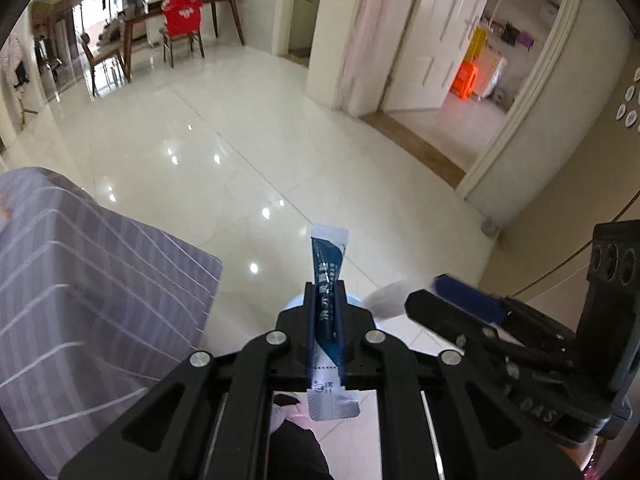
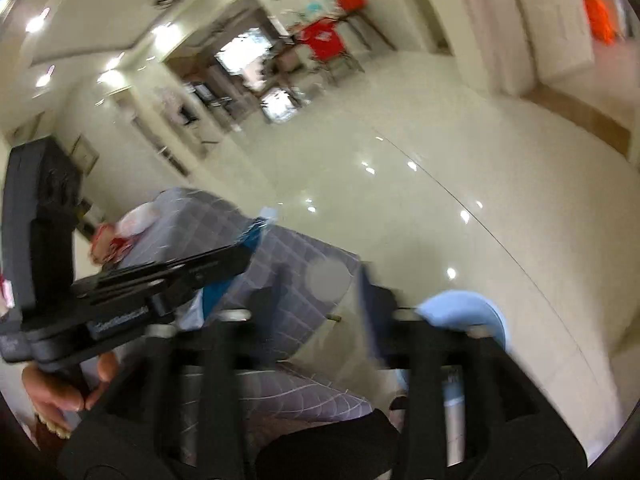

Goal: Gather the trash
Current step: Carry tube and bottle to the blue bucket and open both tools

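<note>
You're in a big open room with a glossy cream tile floor (image 1: 240,128) that throws back a scatter of ceiling-light spots. At the far end there's a dark wooden table (image 1: 176,16) with wooden chairs, one chair (image 1: 182,24) draped in something red. A white door (image 1: 432,40) stands open on your right, showing a side room with something bright orange (image 1: 464,80) inside. A grey striped cloth (image 1: 80,280) covers the furniture at your lower left. The right wrist view is blurry, mostly ceiling lights (image 2: 38,22).
</note>
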